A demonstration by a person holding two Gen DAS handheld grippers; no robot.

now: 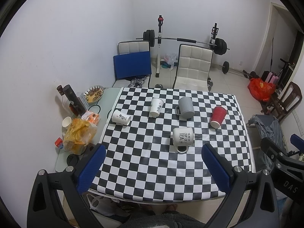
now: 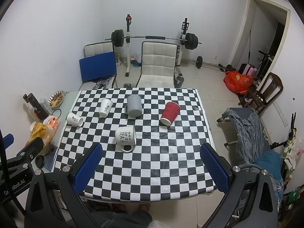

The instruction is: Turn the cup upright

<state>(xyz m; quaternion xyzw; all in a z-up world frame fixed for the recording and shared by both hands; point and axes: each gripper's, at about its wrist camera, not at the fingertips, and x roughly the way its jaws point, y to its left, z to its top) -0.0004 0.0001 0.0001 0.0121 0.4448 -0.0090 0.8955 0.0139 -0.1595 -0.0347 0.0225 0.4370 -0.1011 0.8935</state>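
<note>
Each hand-held gripper (image 1: 152, 169) (image 2: 151, 168) has black triangular arms, silver screws and blue textured finger pads (image 1: 91, 170).

Five cups on the checked cloth — two white paper cups (image 1: 121, 117) (image 1: 156, 107), one red paper cup (image 1: 218, 116), one grey mug (image 1: 185, 107), one white mug (image 1: 183, 137) — and two white chairs (image 1: 193, 66) (image 1: 133, 47) behind.

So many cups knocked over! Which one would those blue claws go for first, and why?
Probably the right gripper should ease forward toward the white tea mug. It lies on its side nearest the open jaws, handle toward the camera, on the checkered table. The red cup and the others lie farther off. Both grippers are empty.
</note>
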